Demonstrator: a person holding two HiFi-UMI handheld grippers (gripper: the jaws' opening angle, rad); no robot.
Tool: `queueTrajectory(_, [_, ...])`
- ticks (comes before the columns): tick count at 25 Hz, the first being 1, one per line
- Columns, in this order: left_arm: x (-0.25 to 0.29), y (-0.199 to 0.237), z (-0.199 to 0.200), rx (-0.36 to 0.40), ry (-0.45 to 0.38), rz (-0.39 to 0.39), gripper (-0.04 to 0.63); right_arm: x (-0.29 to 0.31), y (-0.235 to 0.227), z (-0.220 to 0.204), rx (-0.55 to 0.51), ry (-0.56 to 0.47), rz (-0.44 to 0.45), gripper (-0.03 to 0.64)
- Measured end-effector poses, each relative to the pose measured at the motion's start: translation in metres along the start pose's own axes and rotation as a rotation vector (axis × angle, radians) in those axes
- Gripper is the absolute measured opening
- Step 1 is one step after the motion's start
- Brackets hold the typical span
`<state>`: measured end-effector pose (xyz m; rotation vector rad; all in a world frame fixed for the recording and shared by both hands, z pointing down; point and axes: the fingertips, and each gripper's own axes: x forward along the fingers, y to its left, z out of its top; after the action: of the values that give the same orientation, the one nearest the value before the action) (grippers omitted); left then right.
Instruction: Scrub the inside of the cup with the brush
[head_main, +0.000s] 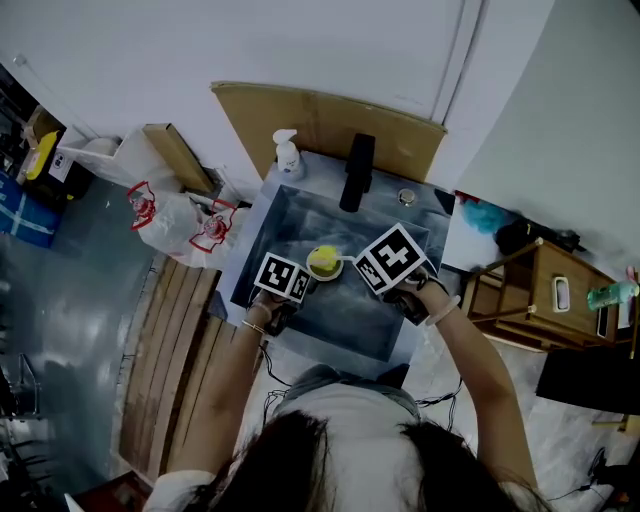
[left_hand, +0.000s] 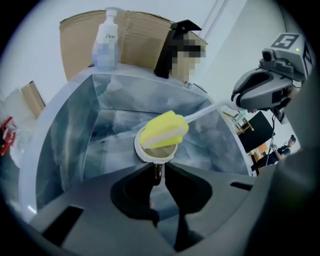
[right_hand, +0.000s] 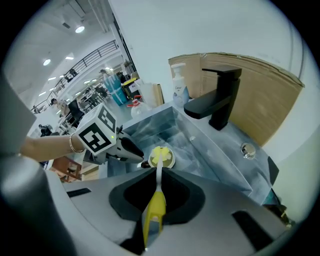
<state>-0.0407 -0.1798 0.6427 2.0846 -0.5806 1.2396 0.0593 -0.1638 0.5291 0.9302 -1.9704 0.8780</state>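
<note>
Black faucet (head_main: 356, 172), white pump soap bottle (head_main: 288, 155) and brown cardboard sheet (head_main: 320, 118) stand behind the grey marbled sink basin (head_main: 300, 215). Both forearms reach over it, with the grippers angled steeply down. The left gripper (left_hand: 157, 172) pinches the handle of the small pale round cup (left_hand: 155, 154) over the basin's middle. The right gripper (right_hand: 157, 175) clamps the yellow-handled brush (right_hand: 155, 202), its yellow sponge head sitting in the cup's mouth.

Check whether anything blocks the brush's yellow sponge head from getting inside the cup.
Nothing visible does. The yellow sponge-headed brush sits with its head right at the open mouth of the small white-rimmed cup, which the left tool holds by its handle over the grey sink.
</note>
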Motion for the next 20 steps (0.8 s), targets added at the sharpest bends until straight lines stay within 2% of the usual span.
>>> queueTrajectory(7, [-0.017, -0.009, 0.0, -0.005, -0.066, 0.022, 0.06, -0.016, 0.004, 0.001, 0.0, -0.064, -0.018, 0.048])
queueTrajectory(20, [-0.054, -0.033, 0.009, -0.005, -0.208, 0.05, 0.046, -0.04, 0.011, -0.015, -0.002, -0.222, -0.109, 0.048])
